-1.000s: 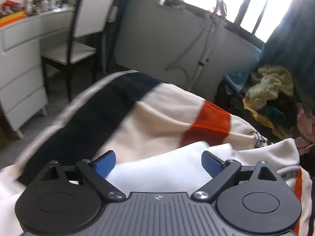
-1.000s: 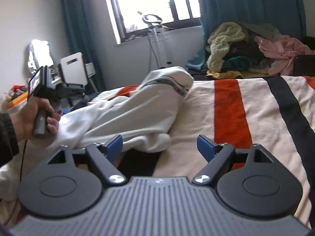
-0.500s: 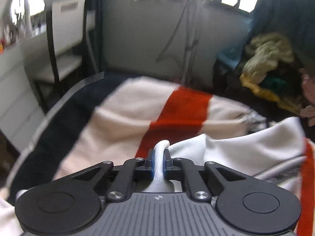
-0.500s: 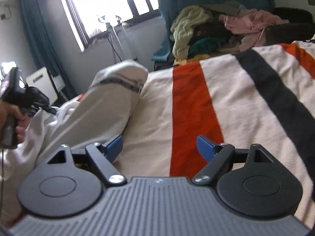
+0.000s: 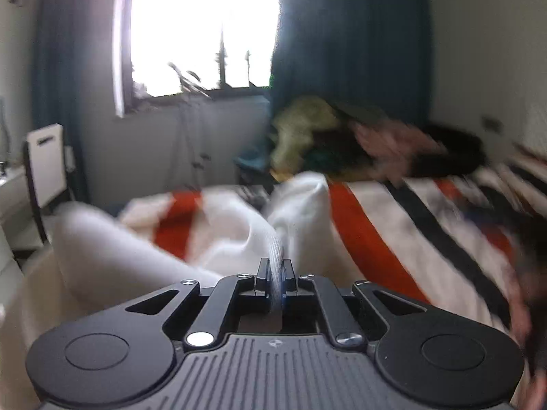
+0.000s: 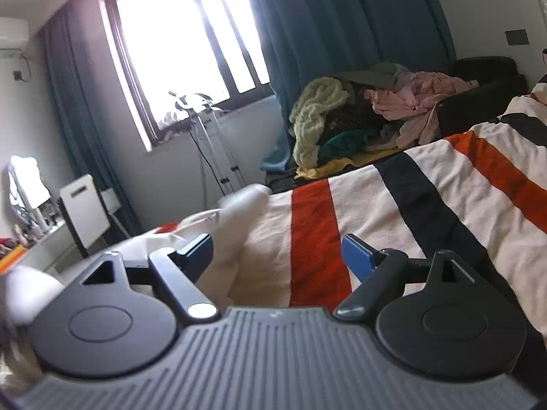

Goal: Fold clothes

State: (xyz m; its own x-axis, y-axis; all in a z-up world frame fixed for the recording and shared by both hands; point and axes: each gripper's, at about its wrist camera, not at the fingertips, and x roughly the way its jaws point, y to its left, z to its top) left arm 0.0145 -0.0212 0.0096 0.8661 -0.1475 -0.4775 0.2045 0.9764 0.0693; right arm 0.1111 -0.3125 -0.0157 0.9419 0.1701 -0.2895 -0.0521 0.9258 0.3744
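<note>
A fold of the white garment is pinched tight in the left hand-held gripper, whose two fingers are pressed together on the cloth. The rest of the garment is spread in a soft heap on the striped bed, in front of the gripper. The right hand-held gripper is held wide apart with nothing in it, just above the bed. The garment lies by its left finger. Past the bed's far edge, a pile of clothes is seen.

striped bed — white garment lying crumpled on it
</note>
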